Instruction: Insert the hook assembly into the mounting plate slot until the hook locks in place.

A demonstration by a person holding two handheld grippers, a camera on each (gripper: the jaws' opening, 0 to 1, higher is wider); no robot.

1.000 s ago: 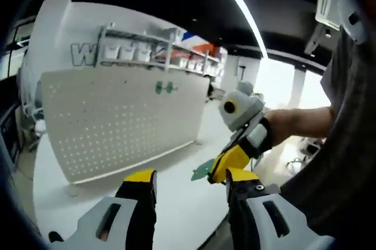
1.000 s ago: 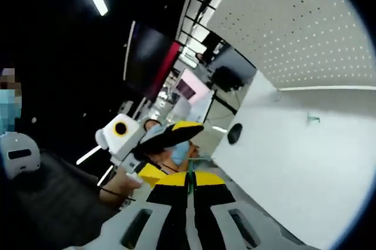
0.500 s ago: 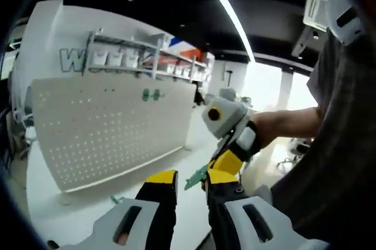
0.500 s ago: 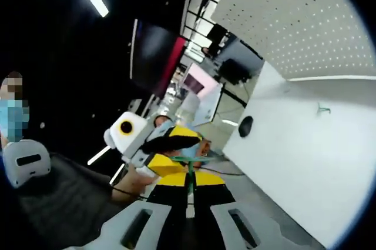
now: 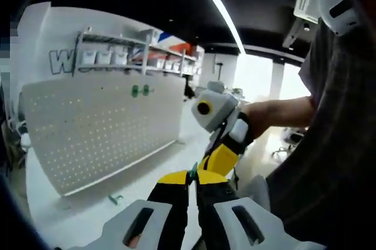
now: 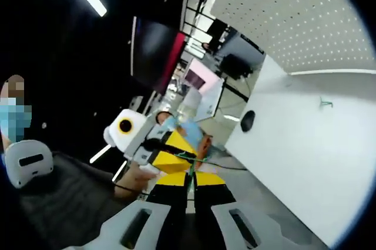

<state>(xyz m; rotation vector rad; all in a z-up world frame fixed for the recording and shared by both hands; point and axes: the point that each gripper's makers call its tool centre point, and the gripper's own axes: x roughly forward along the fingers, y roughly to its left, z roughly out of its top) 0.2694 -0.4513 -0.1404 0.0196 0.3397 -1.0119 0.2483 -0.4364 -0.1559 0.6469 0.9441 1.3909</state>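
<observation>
Behind everything stretches a dim open-plan room with a bright ceiling strip light [image 5: 214, 6] and wall shelving [image 5: 126, 56]; in front of it a white worktop [image 5: 94, 215] carries a large upright pegboard [image 5: 100, 126] along its far edge, with two green pieces [image 5: 140, 90] mounted near its top edge. A person's sleeve and torso [image 5: 329, 156] fill the right side of the left gripper view. Both tools are held up in the air off the near edge of the worktop, meeting tip to tip. The left gripper [image 5: 192, 177] a second ago had its fingers well apart with the other tool beside them; half a second ago the gap had narrowed, and now the yellow fingers stand together on the thin green plate [image 5: 192, 173], whose edge peeks out between them. The right gripper [image 6: 191, 178] has its fingers pressed together on the same green plate [image 6: 191, 170] throughout, so the piece now appears pinched from both sides. I read this as a hand-over or a two-handed regrip, not yet an insertion: nothing is near the pegboard. One small green hook piece [image 5: 115, 199] lies loose on the worktop just in front of the pegboard's lower edge, also seen in the right gripper view [image 6: 325, 103]. A dark round object [image 6: 247, 120] sits by the worktop's edge.
</observation>
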